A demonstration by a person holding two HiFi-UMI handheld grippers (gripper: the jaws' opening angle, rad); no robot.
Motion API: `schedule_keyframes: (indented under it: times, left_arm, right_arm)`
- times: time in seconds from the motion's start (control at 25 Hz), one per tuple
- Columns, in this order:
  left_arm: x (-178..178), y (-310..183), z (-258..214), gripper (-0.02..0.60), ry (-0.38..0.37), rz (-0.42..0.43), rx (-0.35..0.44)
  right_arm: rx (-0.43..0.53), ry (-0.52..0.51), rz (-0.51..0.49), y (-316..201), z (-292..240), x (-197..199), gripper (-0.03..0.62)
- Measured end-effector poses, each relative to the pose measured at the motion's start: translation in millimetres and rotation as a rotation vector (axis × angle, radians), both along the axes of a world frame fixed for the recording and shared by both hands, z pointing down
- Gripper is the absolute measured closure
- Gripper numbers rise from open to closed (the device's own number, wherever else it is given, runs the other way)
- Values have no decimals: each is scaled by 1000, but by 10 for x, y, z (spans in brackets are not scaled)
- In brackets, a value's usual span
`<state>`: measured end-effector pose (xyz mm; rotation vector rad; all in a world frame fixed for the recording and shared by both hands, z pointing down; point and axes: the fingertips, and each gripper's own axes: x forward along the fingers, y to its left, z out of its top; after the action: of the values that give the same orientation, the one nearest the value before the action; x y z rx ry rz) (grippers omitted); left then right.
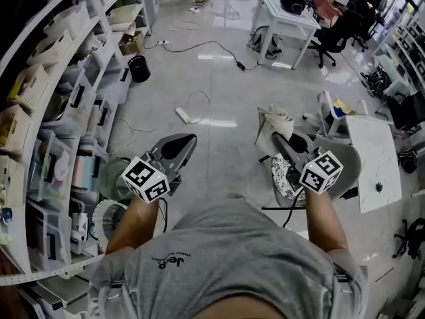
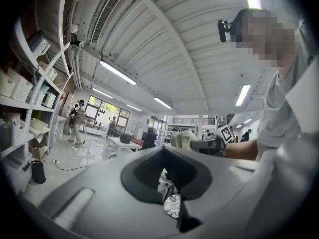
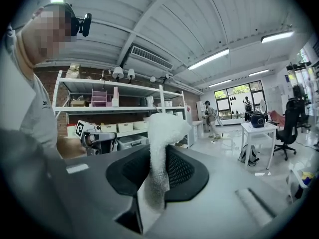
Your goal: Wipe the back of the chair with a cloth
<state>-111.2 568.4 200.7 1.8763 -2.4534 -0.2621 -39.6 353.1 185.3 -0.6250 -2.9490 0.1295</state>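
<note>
The right gripper [image 1: 279, 139], clamped on the white cloth [image 1: 275, 120], hangs just left of the grey chair [image 1: 348, 157] on the floor, far nearer it than the left gripper [image 1: 188, 140], closed and empty.

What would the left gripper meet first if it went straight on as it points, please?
Nothing near: ahead of the left gripper the way looks free; a white table stands far off, though depth is unclear.
</note>
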Motion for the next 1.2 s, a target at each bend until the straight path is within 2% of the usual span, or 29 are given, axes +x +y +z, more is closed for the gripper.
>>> schedule_keyframes:
  times: [0.16, 0.32, 0.52, 0.72, 1.0, 1.2]
  left_arm:
    - [-305, -254, 109, 523, -5, -18, -27]
    - [-724, -620, 149, 523, -14, -68, -38]
    - [-1352, -1309, 204, 523, -1, -152, -29]
    - [-1842, -1974, 126, 523, 3, -184, -34]
    - [-2423, -2164, 187, 523, 6, -149, -54]
    - [-2772, -2178, 279, 523, 28, -28, -64]
  right_arm:
    - [10, 2, -33, -238, 40, -372, 522]
    - [0, -12, -70, -691, 127, -837, 522]
    - [10, -18, -159, -1388, 187, -1625, 522]
    - [33, -19, -227, -1935, 191, -2310, 522]
    - [29, 9, -200, -2063, 357, -2897, 522]
    - [36, 27, -87, -2012, 397, -3049, 522]
